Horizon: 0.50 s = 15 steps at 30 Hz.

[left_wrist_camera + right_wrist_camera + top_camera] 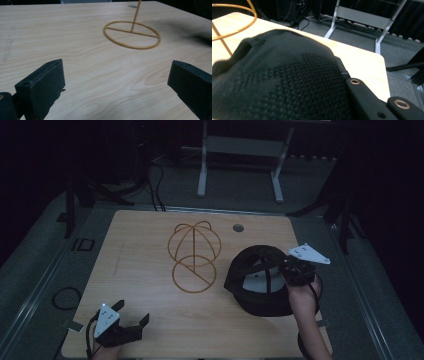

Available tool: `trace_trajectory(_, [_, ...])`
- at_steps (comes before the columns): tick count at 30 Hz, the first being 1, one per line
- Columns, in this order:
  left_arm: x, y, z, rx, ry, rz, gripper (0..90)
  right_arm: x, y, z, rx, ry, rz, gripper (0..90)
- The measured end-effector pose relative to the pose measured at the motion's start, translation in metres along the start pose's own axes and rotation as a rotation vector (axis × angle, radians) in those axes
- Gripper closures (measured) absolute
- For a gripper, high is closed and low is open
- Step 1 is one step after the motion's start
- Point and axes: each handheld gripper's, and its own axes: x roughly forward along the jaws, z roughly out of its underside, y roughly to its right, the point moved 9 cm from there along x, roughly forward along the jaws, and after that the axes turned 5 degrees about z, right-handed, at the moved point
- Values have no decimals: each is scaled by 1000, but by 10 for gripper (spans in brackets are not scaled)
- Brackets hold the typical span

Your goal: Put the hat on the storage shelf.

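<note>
Plainly the pale wooden surface (145,270) carries a wire cap stand (194,256) mid-table and, right of it, a black cap (260,282) lying open side up — soft, light mesh, best pinched at the rim. The right gripper (295,270) grips that rim; the left gripper (131,327) idles, fingers (47,82) wide.

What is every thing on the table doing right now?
Cap: black, lying upside down on the table, gripped at its edge.
Wire stand: upright, standing free.
Left gripper: open, holding nothing.
Right gripper: shut on the cap.
Table: wooden, bare around the stand.
</note>
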Motion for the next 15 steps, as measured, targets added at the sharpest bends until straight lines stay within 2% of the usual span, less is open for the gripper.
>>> trace_trajectory(5, [4, 23, -5, 17, 3, 45, 23, -8, -6, -5, -25, 21, 0, 891])
trace_trajectory(8, [9, 44, -8, 23, -6, 120, 39, -13, -13, -5, -35, 33, -15, 890])
trace_trajectory(9, [11, 50, -9, 27, -13, 142, 39, -15, -18, -3, -38, 36, -35, 890])
trace_trajectory(10, [13, 57, -10, 33, -23, 159, 39, -15, -18, -3, -38, 36, -35, 890])
trace_trajectory(11, [13, 57, -10, 33, -23, 159, 39, -15, -18, -3, -38, 36, -35, 890])
trace_trajectory(12, [18, 70, -14, 31, -35, 199, 39, -17, -26, -3, -45, 42, -52, 890])
trace_trajectory(14, [23, 82, -18, 21, -45, 242, 41, -19, -30, -2, -49, 46, -61, 890])
trace_trajectory(15, [28, 93, -22, 20, -57, 280, 47, -20, -33, -2, -50, 48, -67, 890])
